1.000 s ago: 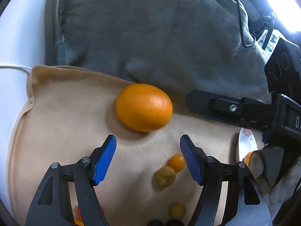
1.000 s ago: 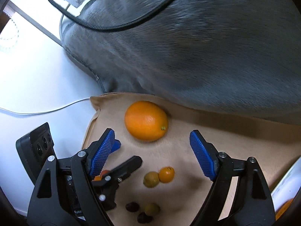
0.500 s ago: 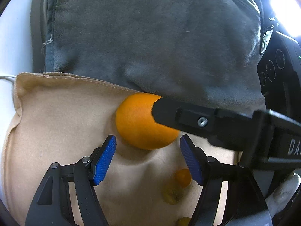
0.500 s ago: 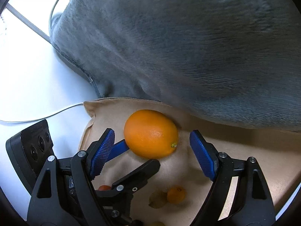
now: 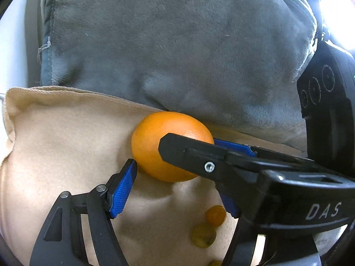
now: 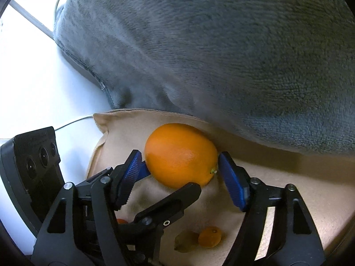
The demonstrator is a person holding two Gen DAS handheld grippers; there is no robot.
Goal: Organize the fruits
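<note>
Jaws of both grippers bracket orange (image 6: 180,155) on beige cloth (image 5: 66,137), pads touching.

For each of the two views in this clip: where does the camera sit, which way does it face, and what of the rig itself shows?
Left wrist: on the left gripper, looking forward along its blue fingers at the large orange on the beige cloth; the right gripper crosses in from the right.
Right wrist: on the right gripper, facing the same orange, its pads at either side; the left gripper shows at lower left.
Shared: orange, cloth, grey cushion, two small fruits.
</note>
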